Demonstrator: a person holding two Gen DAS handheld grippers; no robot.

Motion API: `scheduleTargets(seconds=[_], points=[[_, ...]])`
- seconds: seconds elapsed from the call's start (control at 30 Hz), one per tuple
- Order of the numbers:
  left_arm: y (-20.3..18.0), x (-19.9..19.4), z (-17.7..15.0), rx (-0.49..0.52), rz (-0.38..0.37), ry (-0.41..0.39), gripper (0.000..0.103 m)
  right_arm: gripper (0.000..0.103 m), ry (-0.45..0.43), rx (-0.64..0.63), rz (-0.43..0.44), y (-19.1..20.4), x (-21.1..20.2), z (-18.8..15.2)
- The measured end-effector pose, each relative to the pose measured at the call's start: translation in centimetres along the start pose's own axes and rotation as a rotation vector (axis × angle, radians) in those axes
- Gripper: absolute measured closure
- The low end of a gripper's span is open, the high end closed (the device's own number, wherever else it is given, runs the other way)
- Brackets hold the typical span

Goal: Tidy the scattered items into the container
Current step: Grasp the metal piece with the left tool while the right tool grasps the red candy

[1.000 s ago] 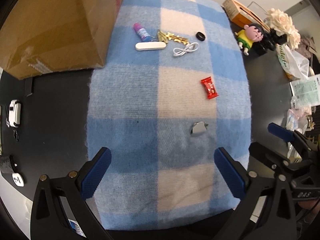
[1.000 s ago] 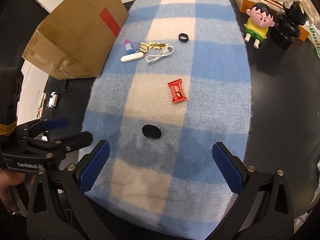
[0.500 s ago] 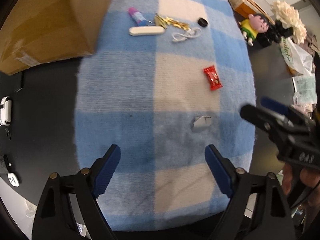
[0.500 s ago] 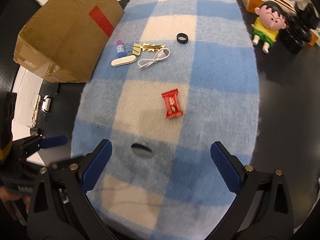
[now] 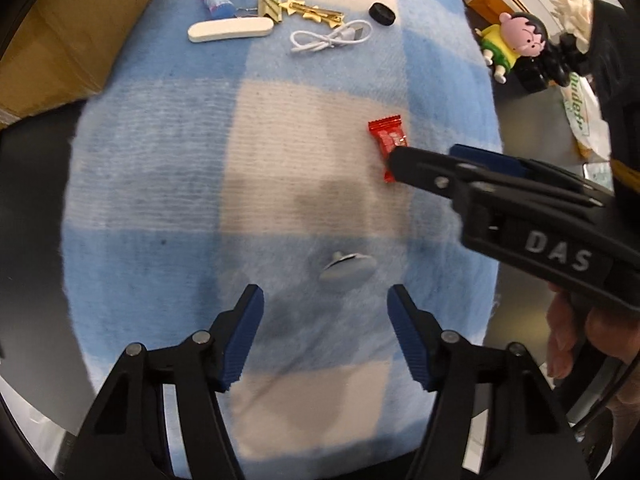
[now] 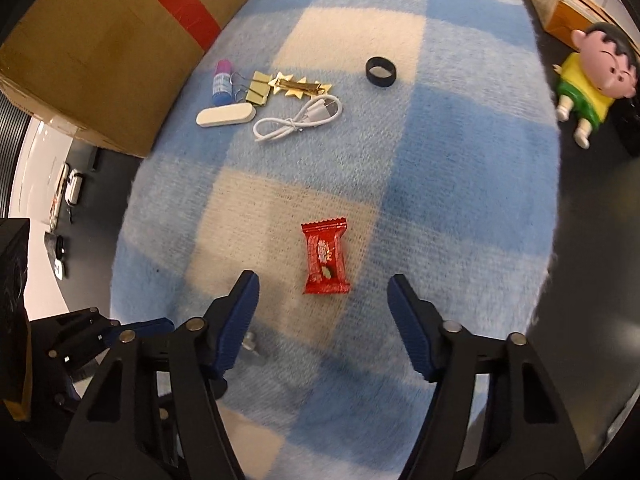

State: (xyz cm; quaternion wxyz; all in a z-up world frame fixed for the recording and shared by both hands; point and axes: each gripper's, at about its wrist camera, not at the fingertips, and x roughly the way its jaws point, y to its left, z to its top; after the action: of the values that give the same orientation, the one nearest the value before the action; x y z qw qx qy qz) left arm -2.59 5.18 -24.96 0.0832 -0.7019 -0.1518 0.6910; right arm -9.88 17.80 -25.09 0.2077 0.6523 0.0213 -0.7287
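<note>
In the right wrist view, the red crinkle-edged foil snack packet (image 6: 325,257) lies flat on the blue-and-cream checked woolly blanket (image 6: 460,152), just below the centre of the frame and just ahead of the right gripper (image 6: 323,308). That gripper's blue ribbed pads stand apart with nothing between them; the jaws have just been closing from wider. The packet looks light, soft and crushable, and its glossy film will probably slip, so a pinch across its narrow middle, pads on the two long edges, seems safest.

In the left wrist view, the small grey metal disc with a stub (image 5: 347,269) sits lower centre, just ahead of the left gripper (image 5: 325,326), slightly right of the midline. Those pads are also apart and empty, and have likewise just been narrowing. The disc looks stiff, thin and smooth; lying low in the nap, it likely needs the pads pressed down beside its rim.

The brown cardboard box with a red tape patch (image 6: 108,48), presumably the container, fills the upper left, touching the blanket's edge.
</note>
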Motion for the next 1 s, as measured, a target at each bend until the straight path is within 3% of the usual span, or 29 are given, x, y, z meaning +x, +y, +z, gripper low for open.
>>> scheduleTargets(seconds=[0.17,0.3,0.37,0.6,0.77,1.0], points=[[-0.6,0.6,0.1,-0.030,-0.034,-0.009,0.040,0.048,0.027,-0.046,0.016,-0.1,1.2,0.6],[-0.9,1.2,0.3,-0.052,-0.033,-0.005,0.040,0.069,0.048,-0.081,0.017,-0.2,2.0,0.9],[-1.0,1.5,0.4,-0.061,-0.030,0.001,0.048,0.081,0.054,-0.084,0.020,-0.4,2.2,0.9],[-1.0,2.8,0.6,-0.082,-0.007,0.028,0.062,0.087,0.045,-0.062,0.066,-1.6,1.7,0.6],[-0.9,2.9,0.5,-0.082,-0.008,0.035,0.082,0.087,0.029,-0.046,0.079,-2.5,0.7,0.1],[-1.1,2.4,0.4,-0.059,-0.034,0.024,0.099,0.087,0.013,-0.028,0.083,-3.2,-0.5,-0.5]])
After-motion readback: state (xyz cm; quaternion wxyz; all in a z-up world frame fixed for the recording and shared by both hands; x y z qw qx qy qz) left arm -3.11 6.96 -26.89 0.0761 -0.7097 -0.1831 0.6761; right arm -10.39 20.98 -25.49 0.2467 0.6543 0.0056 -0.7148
